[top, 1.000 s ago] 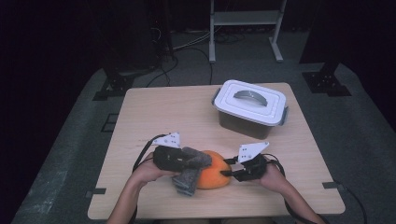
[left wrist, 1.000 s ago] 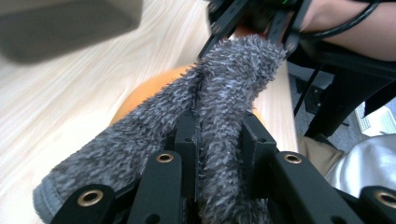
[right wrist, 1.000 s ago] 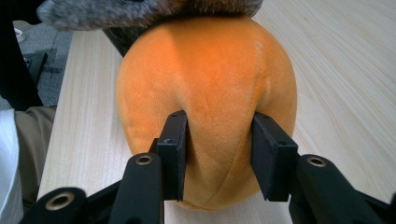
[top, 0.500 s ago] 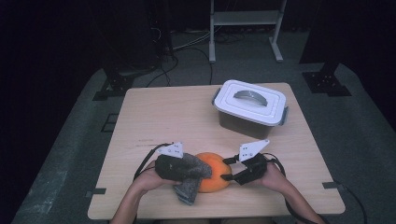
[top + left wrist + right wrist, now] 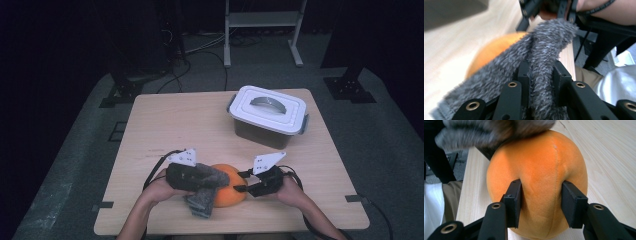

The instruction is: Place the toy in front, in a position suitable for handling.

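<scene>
Left tool clamps grey fuzzy cloth, draped over orange plush ball. Right tool, jaws just closing, pinches ball's near end from opposite side.

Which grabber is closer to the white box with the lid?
Right. The right gripper sits just below the white box; the left gripper is farther off toward the left.

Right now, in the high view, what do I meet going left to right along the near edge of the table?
Left tongs shut on the grey fuzzy cloth → orange plush ball → right tongs, pinching the ball's right side, its jaws having just been closing. The white lidded box sits farther back, to the right.
</scene>
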`<state>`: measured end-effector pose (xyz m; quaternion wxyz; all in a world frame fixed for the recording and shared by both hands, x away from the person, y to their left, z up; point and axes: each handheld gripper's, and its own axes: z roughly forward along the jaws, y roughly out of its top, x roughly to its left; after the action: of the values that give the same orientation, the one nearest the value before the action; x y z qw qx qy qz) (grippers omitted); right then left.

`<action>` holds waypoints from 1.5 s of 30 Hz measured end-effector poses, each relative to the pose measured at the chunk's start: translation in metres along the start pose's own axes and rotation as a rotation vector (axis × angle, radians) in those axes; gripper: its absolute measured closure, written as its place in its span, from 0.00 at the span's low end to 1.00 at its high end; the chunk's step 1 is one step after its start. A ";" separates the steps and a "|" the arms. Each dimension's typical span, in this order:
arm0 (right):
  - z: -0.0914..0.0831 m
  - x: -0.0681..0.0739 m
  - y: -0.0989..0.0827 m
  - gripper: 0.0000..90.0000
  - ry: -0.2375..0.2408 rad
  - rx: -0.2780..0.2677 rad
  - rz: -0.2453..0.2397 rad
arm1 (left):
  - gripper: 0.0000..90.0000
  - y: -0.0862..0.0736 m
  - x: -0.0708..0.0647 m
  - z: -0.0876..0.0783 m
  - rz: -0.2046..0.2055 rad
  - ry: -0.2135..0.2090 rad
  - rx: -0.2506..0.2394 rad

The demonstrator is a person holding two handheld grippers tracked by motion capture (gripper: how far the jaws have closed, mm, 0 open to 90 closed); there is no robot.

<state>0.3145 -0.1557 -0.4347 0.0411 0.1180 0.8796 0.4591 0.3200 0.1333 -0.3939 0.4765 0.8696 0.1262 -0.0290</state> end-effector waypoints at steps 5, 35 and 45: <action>-0.002 -0.001 -0.001 0.57 0.016 0.008 -0.012 | 0.80 -0.003 0.008 0.001 -0.017 0.039 0.038; -0.001 -0.004 0.001 0.53 0.016 0.016 0.004 | 0.80 -0.044 0.025 -0.022 -0.106 0.079 -0.028; -0.005 -0.004 -0.003 0.54 0.016 0.034 0.006 | 0.80 -0.008 0.008 0.004 -0.008 -0.009 -0.034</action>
<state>0.3171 -0.1625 -0.4343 0.0305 0.1177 0.8872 0.4450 0.3258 0.1352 -0.4042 0.4917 0.8607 0.1281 -0.0325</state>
